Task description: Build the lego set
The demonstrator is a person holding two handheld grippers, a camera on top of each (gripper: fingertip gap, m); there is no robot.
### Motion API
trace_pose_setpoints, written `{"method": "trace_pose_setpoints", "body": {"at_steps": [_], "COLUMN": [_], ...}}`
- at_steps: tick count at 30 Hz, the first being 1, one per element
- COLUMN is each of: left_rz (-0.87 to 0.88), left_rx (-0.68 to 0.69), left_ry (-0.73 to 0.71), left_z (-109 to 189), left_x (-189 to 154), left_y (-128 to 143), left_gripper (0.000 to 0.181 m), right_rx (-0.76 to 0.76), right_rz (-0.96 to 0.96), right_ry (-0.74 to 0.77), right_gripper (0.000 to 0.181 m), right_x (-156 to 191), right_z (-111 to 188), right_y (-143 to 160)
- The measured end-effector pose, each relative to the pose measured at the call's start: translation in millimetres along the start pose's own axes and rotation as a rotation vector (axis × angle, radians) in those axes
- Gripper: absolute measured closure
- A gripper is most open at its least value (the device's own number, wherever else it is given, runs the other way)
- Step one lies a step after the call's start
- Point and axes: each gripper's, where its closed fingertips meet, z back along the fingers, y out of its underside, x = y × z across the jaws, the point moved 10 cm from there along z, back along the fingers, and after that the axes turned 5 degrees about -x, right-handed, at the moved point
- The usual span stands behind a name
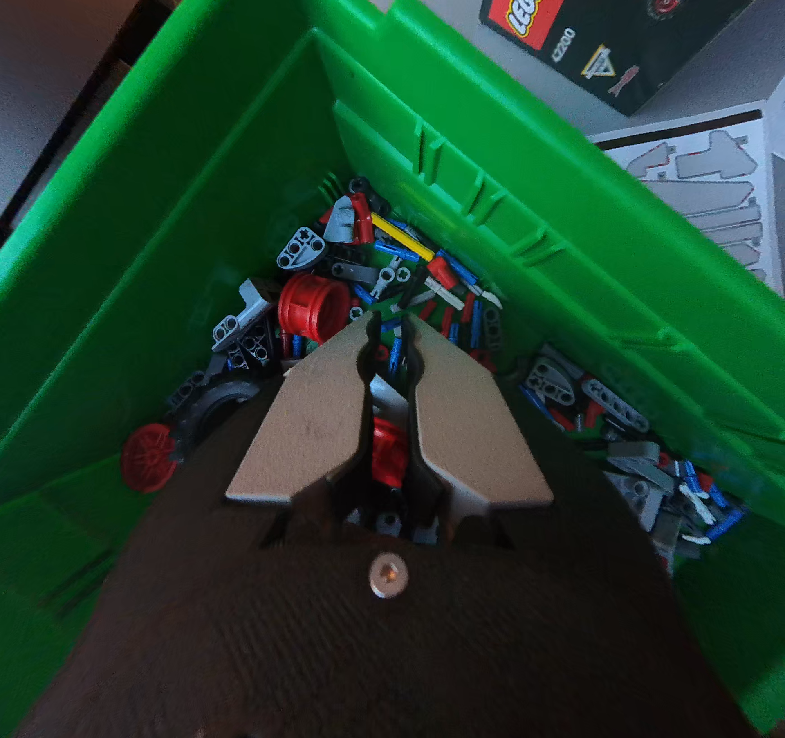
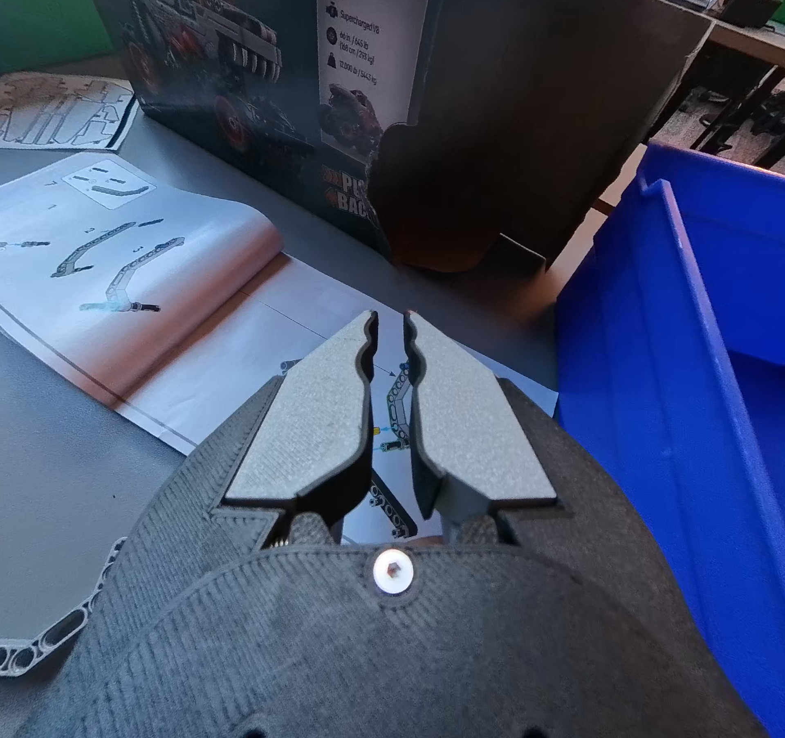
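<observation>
The left tongs point steeply down into a green plastic bin, jaws parted by a narrow gap with nothing clamped between them; a small blue pin lies below that gap among the loose pieces. Just left of the tips sits a red ribbed wheel hub, farther left a black rubber tyre and a flat red spoked disc. Grey beams, blue and red pins and a yellow axle fill the bin's far corner.

The right tongs are tilted down over an open instruction booklet on the grey tabletop, jaws slightly apart and empty. A light grey holed beam lies at the lower left. Beyond stands the dark cardboard set box; a blue plastic bin is just to the right.
</observation>
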Motion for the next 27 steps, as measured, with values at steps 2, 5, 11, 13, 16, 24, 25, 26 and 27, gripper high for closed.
{"method": "trace_pose_setpoints", "body": {"at_steps": [2,5,11,13,16,24,25,26,27], "left_rz": [-0.008,-0.009,0.021,0.007,-0.072,-0.076,-0.072,-0.070,-0.070], "left_rx": [-0.004,0.024,0.058,0.012,-0.005,0.019,0.017,0.019,0.024], "left_ry": [-0.008,-0.013,-0.074,-0.044,-0.040,-0.039,-0.032,-0.024,-0.021], "left_z": [-1,-8,-7,-5,-9,-14,-15,-15,-16], "left_x": [-1,-2,7,4,-3,-3,-3,-3,-3], "left_y": [-1,0,4,1,-2,0,0,1,1], "left_gripper": [0.174,0.164,0.159,0.163,0.165,0.163,0.163,0.162,0.162], "right_rx": [0.000,0.001,0.003,0.005,0.007,0.008,0.007,0.007,0.008], "right_rz": [0.001,0.004,0.009,0.009,0.010,0.018,0.019,0.020,0.020], "right_ry": [0.001,0.002,0.000,-0.002,-0.003,0.005,0.006,0.006,0.005], "right_gripper": [0.172,0.172,0.172,0.172,0.172,0.172,0.172,0.172,0.172], "right_x": [0,0,1,1,1,2,2,2,2], "right_z": [0,0,0,-1,-1,-1,-1,-1,-1], "right_y": [0,0,0,0,0,0,0,0,0]}}
